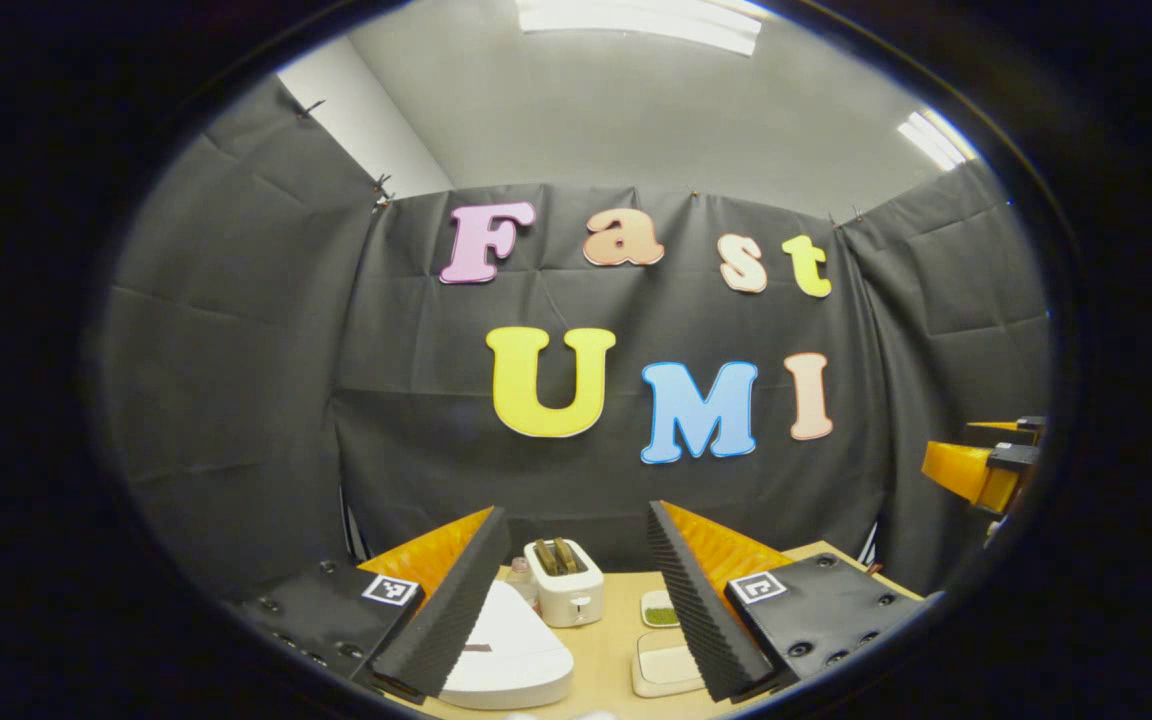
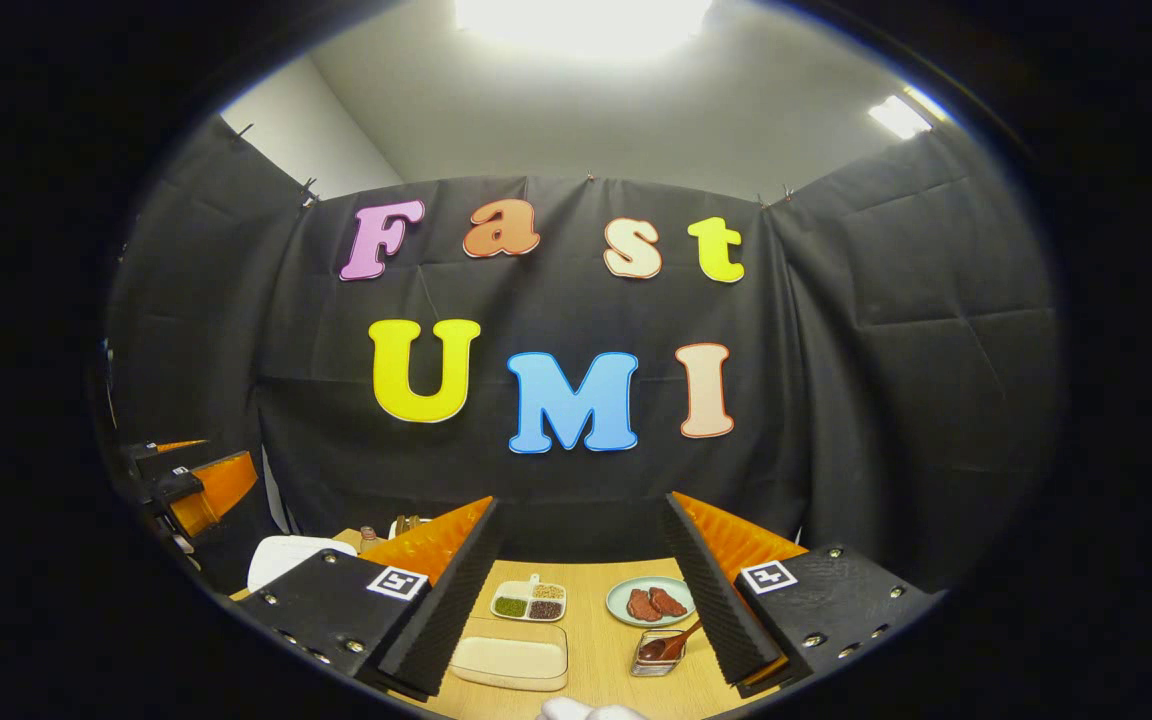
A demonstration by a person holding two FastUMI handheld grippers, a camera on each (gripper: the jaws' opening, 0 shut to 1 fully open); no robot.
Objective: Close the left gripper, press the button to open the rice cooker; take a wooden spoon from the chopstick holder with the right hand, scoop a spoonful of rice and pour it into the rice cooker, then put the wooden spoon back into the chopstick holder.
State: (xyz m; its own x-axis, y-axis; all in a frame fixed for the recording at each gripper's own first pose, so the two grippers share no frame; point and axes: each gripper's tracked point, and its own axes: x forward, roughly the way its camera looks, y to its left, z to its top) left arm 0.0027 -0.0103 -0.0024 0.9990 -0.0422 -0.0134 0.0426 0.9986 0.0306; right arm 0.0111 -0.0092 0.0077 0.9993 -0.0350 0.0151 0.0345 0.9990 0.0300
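Two grippers are hovering above a wooden table point(image 2: 596, 660), each with fingers standing wide apart and holding nothing. Left gripper point(image 1: 576, 600) is pointing over the white rice cooker point(image 1: 511, 650), lid down, sitting at the table's near left; a white toaster point(image 1: 564, 583) is standing just behind it, and a small dish of green grains point(image 1: 660, 610) beside that. Right gripper point(image 2: 581, 600) is facing a divided grain tray point(image 2: 530, 603), a lidded cream box point(image 2: 509, 655), a plate of red pieces point(image 2: 650, 601) and a wooden spoon point(image 2: 671, 643) lying in a small clear container; chopstick holder not discernible
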